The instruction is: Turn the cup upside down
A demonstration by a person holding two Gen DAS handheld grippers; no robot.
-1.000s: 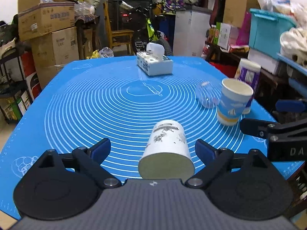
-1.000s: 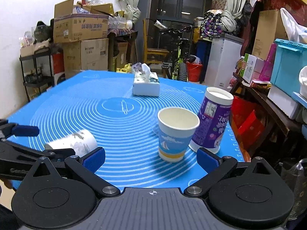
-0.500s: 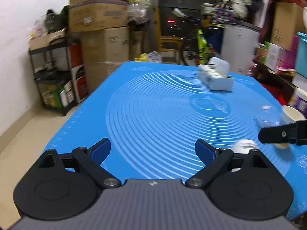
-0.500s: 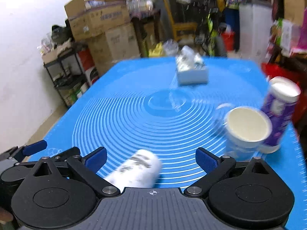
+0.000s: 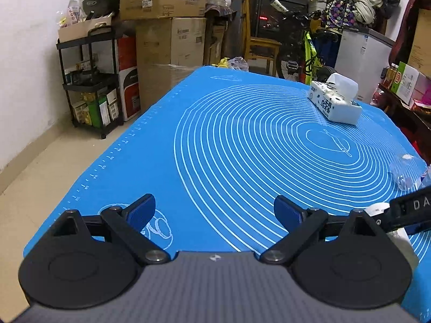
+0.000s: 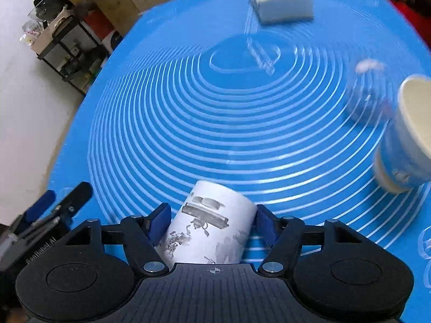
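Note:
A white cup with grey ink drawings (image 6: 210, 228) lies on its side on the blue mat (image 6: 215, 123), near the front edge. My right gripper (image 6: 212, 222) is around it, with a blue pad close against each side of the cup. My left gripper (image 5: 215, 211) is open and empty over the mat's front left corner. In the left wrist view only a white sliver of the cup (image 5: 377, 210) shows at the far right, behind the right gripper's black finger (image 5: 409, 210).
A blue and white paper cup (image 6: 404, 137) stands to the right, with a clear glass (image 6: 369, 94) behind it. A white tissue box (image 5: 335, 101) sits at the far side of the mat. Boxes and a black shelf (image 5: 89, 80) stand left of the table.
My left gripper has let go of the cup and swung away to the left. My right gripper has moved left and down and has closed in around the lying cup.

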